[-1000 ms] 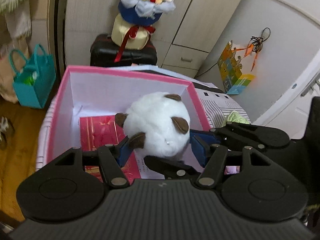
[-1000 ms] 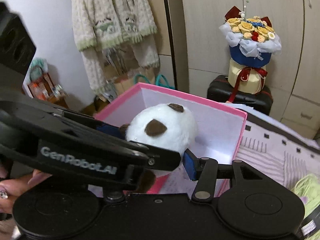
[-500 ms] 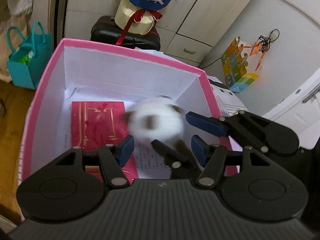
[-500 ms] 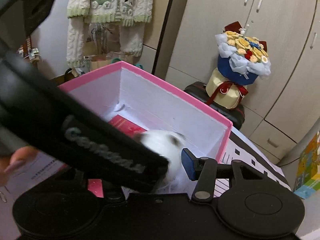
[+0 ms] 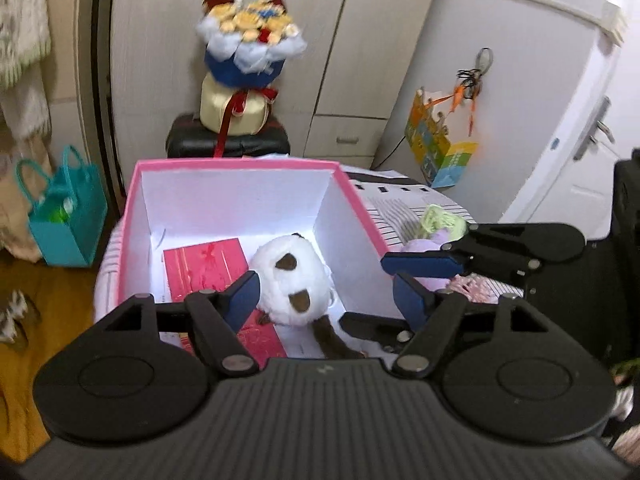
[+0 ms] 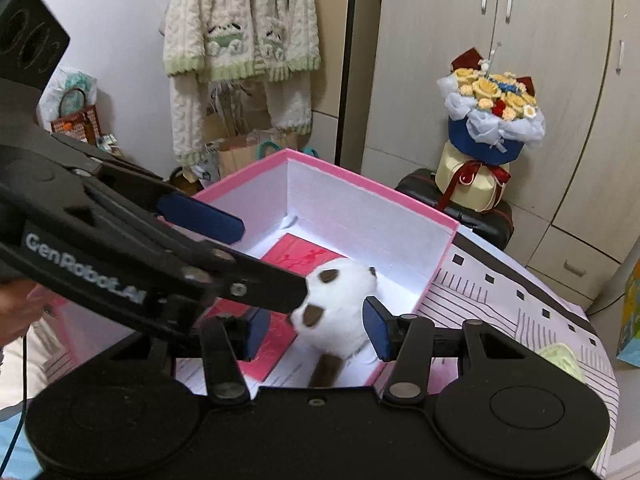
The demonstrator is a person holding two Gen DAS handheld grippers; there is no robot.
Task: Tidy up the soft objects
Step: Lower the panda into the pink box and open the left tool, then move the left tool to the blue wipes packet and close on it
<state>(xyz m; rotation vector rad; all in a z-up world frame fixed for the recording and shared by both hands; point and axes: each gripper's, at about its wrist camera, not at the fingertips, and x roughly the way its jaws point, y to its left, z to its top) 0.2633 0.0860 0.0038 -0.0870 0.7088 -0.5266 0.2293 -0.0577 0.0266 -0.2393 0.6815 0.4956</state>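
Observation:
A white plush toy (image 5: 292, 280) with brown patches lies on the floor of the pink box (image 5: 236, 165), by its right wall and partly on a red card (image 5: 208, 264). My left gripper (image 5: 326, 292) hovers above it; its jaws are opening and its pads are off the toy. In the right wrist view the toy (image 6: 340, 304) shows between the blue pads of my right gripper (image 6: 316, 330), which stands open without pressing on it. The left gripper's fingers (image 6: 200, 216) cross over the box from the left.
Green (image 5: 440, 218), purple (image 5: 424, 244) and pink (image 5: 472, 284) soft items lie on the striped cover right of the box. Behind it a bouquet (image 5: 248, 52) stands on a black case (image 5: 228, 144). A teal bag (image 5: 64, 208) sits on the floor at left.
The toy, held up between both grippers a second ago, dropped and now rests on the box floor. The left jaws have widened, and both grippers have drawn back from the box.

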